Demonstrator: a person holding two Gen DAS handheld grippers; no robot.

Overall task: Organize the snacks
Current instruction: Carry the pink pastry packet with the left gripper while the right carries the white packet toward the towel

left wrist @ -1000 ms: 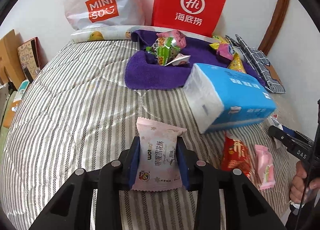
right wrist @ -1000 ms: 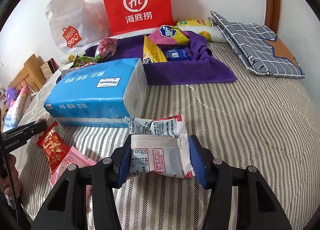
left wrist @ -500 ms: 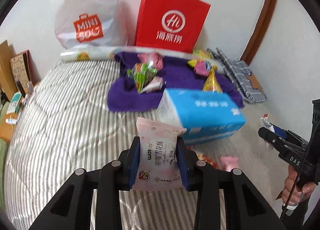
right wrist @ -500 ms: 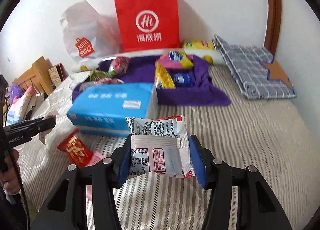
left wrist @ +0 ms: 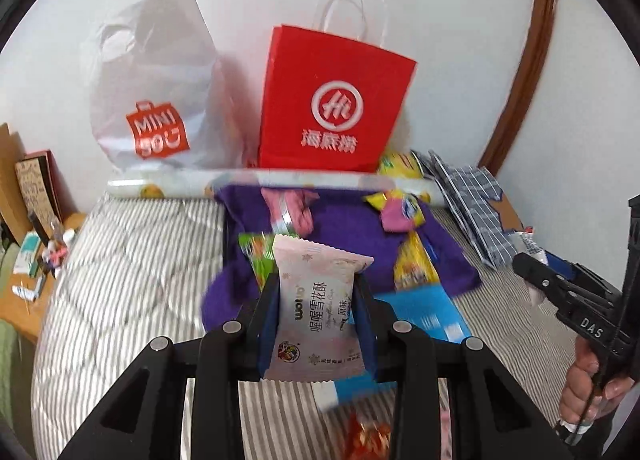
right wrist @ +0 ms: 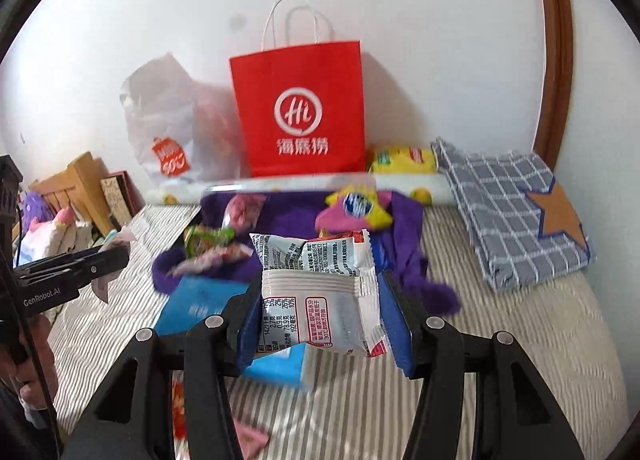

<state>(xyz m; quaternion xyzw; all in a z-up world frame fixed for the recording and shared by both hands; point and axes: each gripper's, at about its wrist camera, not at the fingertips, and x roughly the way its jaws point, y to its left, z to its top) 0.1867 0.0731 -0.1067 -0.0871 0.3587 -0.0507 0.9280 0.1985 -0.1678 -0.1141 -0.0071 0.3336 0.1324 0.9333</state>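
Note:
My left gripper (left wrist: 317, 320) is shut on a pale pink snack packet (left wrist: 318, 312), held upright above the striped bed. My right gripper (right wrist: 320, 312) is shut on a white snack packet with red print (right wrist: 320, 292). Both hang in the air in front of a purple towel (left wrist: 352, 236) (right wrist: 288, 216) that carries several snack packets. Beneath the grippers lies a blue tissue pack (left wrist: 428, 310) (right wrist: 200, 300). A red snack packet (left wrist: 368, 436) lies on the bed near the front. In the left wrist view the right gripper (left wrist: 532, 264) shows at the right edge.
A red paper bag (left wrist: 332, 108) (right wrist: 300, 108) and a white plastic bag (left wrist: 156, 100) lean on the back wall. A folded checked cloth (right wrist: 512, 212) lies at the right. A wooden bedside shelf (left wrist: 24, 196) with small items stands left of the striped bed (left wrist: 132, 260).
Both grippers have risen with their packets still gripped. The towel, tissue pack and bags now sit lower and farther in view, and the wall fills more of each frame.

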